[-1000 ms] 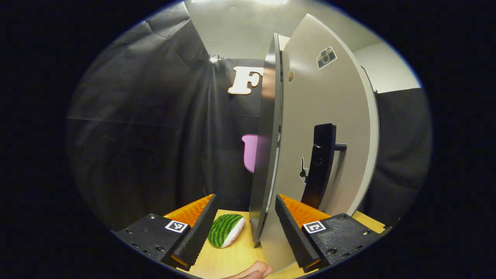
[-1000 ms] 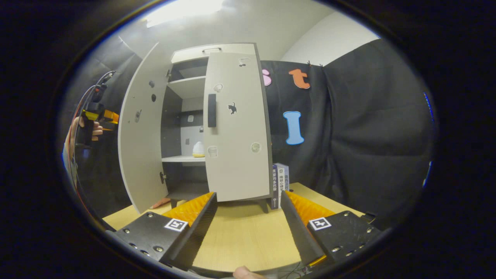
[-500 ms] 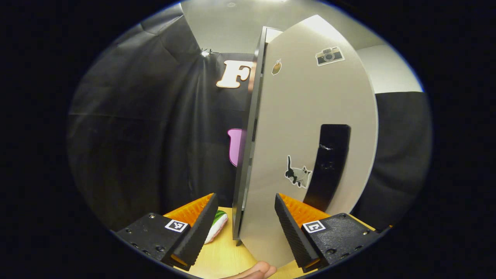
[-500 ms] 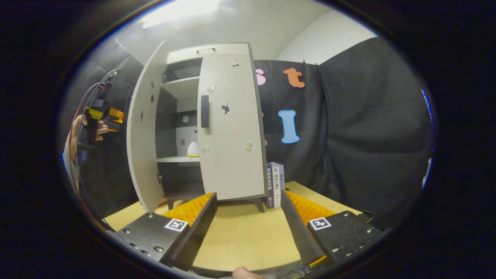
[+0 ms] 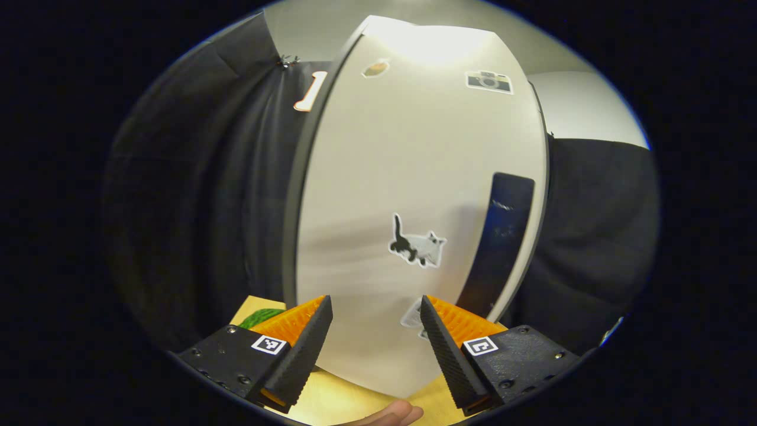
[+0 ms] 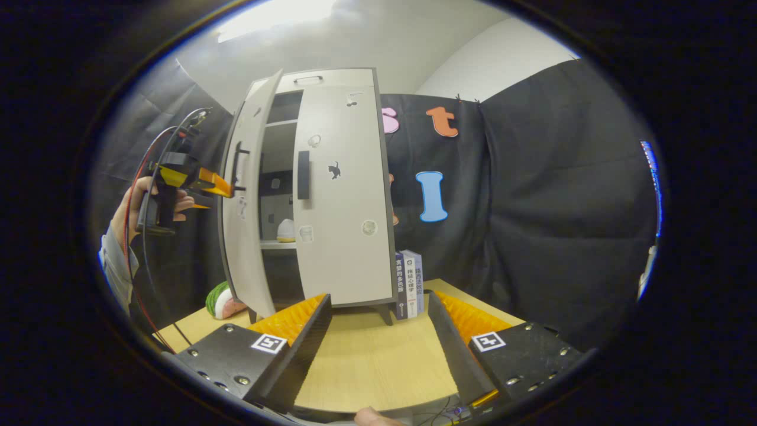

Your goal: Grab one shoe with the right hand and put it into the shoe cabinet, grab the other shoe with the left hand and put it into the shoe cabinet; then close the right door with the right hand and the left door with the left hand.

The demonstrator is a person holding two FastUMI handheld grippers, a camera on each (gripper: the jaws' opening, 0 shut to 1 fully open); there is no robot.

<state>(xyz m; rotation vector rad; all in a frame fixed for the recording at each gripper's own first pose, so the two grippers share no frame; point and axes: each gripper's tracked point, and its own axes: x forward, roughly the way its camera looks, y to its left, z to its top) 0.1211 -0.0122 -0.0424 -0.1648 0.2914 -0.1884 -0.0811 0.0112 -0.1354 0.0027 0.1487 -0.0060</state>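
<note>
While the left door (image 6: 247,201) is only partway shut, the main risk is a slip: the left gripper (image 6: 204,183) meets the door's outer face near its handle (image 6: 238,167) with spread fingers, clamping nothing, so a push off-line could slide along the panel or catch the handle and stall the swing. In the left gripper view the left gripper (image 5: 374,331) has its fingers apart, the door face (image 5: 414,195) close ahead of them; actual contact I cannot confirm. A hard shove might rock the shoe cabinet (image 6: 319,195) on its thin legs or bounce the door back.

Right door (image 6: 343,195) looks closed or nearly so. Right gripper (image 6: 378,331) hangs low over the table (image 6: 366,361), fingers spread, empty, well apart from the cabinet.

Hard to make out:
- One pale shoe (image 6: 286,231) sits on the middle shelf, glimpsed through the gap; the second is hidden behind the doors.
- Green striped object (image 6: 220,300) on the table left of the cabinet, part covered by the door.
- Books (image 6: 409,283) stand just right of the cabinet.
</note>
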